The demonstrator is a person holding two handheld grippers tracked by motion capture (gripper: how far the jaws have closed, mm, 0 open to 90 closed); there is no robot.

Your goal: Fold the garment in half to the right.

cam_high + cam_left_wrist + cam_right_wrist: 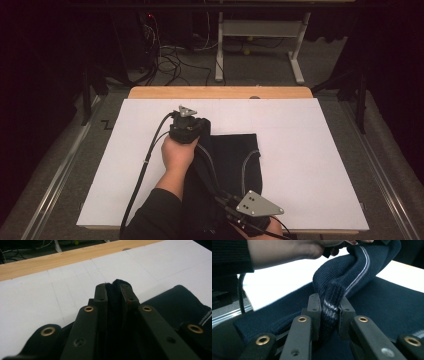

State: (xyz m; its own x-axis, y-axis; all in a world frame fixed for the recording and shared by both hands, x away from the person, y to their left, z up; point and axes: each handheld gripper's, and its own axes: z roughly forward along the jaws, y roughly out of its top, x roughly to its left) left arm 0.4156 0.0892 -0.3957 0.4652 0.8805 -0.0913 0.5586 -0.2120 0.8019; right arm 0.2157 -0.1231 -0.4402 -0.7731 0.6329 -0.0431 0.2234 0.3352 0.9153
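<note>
Dark knitted cloth, a navy garment (230,165) with pale stripes, lay on the white tabletop (310,165), just right of its middle, reaching from the centre back to the near edge; both tongs had hold of it. The left tongs (187,127) sat at the garment's far left corner, the person's left hand (176,154) wrapped round the body behind them, forearm and dark sleeve running back to the near edge; in the left gripper view those tongs (114,291) were clamped almost fully together on a thin fold of the dark cloth (115,305), which stuck out just past the tips. The right tongs (227,200) pointed in from the near edge toward the far left, grey three-cornered plate on top, with the hand mostly cut off by the frame; in the right gripper view they (329,307) pinched a thick bunch of ribbed knit with pale stripes (332,300) between the pads, and the cloth rose from there in a lifted ridge toward the left hand (294,250).

White sheeting covered the tabletop, marked with faint grid lines; a strip of bare pale wood (220,92) showed along the far edge. Beyond lay grey carpet, a tangle of cables (170,55), and the white legs of another table (260,35); the rest of the room was dark.
</note>
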